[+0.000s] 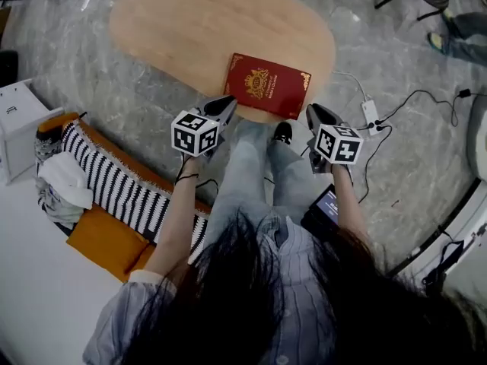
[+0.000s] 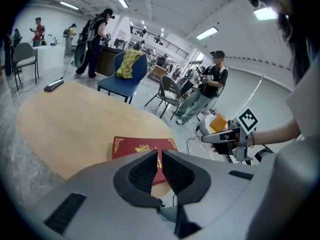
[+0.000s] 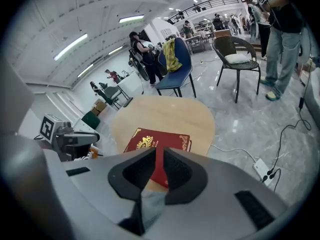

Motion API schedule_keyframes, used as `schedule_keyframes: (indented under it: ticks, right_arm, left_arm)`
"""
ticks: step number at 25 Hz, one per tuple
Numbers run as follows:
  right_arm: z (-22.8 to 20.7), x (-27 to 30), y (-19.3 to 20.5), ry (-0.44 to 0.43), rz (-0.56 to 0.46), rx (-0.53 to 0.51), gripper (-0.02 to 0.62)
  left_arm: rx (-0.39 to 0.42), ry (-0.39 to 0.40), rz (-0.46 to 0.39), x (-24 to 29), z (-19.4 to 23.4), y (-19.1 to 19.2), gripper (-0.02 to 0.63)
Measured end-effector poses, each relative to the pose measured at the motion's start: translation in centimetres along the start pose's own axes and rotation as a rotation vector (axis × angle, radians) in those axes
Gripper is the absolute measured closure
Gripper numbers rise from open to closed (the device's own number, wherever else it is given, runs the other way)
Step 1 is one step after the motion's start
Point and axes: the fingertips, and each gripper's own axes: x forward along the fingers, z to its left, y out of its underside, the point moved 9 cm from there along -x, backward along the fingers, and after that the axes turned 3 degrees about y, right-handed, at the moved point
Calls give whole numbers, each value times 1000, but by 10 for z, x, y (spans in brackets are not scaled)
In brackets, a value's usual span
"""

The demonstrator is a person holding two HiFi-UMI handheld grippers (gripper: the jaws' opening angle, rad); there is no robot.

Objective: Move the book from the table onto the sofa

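Nothing of the move is done yet. The red book (image 1: 268,86) lies flat and closed on the wooden tabletop (image 1: 190,21), right at the edge nearest you, with its lower side at or just over the rim. It sits between your two grippers, a little ahead of them.

Your left gripper (image 1: 222,106) has its jaws together with nothing between them. It points down toward the book's near left corner and is close to it, but it has no hold on the book. Your right gripper (image 1: 319,116) also has its jaws closed and empty. It hangs just off the tabletop's edge, below the book's right corner.

Everything is left to do. You need to open the jaws, take the book by an edge, lift it off the tabletop and carry it over. The overhang at the rim looks like the easiest place to get a jaw under the cover.

The sofa (image 1: 30,272) appears to be the pale seat at your left, with a striped cloth (image 1: 122,185) and an orange cushion (image 1: 103,242) on it. The bare part beside them looks like a fair place to set the book down.
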Motion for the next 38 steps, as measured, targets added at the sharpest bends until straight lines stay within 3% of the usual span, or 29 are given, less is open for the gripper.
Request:
schedule_keyframes:
  ticks: [3,6,9,13,23,31,38]
  right_arm:
    - [-5,26,5,-47,34,0,553]
    - [-15,52,10,-77,78,70,418]
    - [-28,74,16,-30,88,141,389]
    - [-41,92,23,46,104,213,371]
    - [-50,120,49,68,189,244,359]
    - [-53,123,55,-3,156,409,360]
    - [-45,115,49,41,187,364,388]
  left_arm:
    - [-36,17,25,14,26,2,571]
    - [-22,25,75,33,51,3,476]
    - [6,34,133,51,75,6,400]
    - [-9,52,213,70,103,14,355]
    - [-146,126,336,106,135,42,333]
    - [-242,168,327,119,141,54,333]
    - [-193,116,287,111,131,49,334]
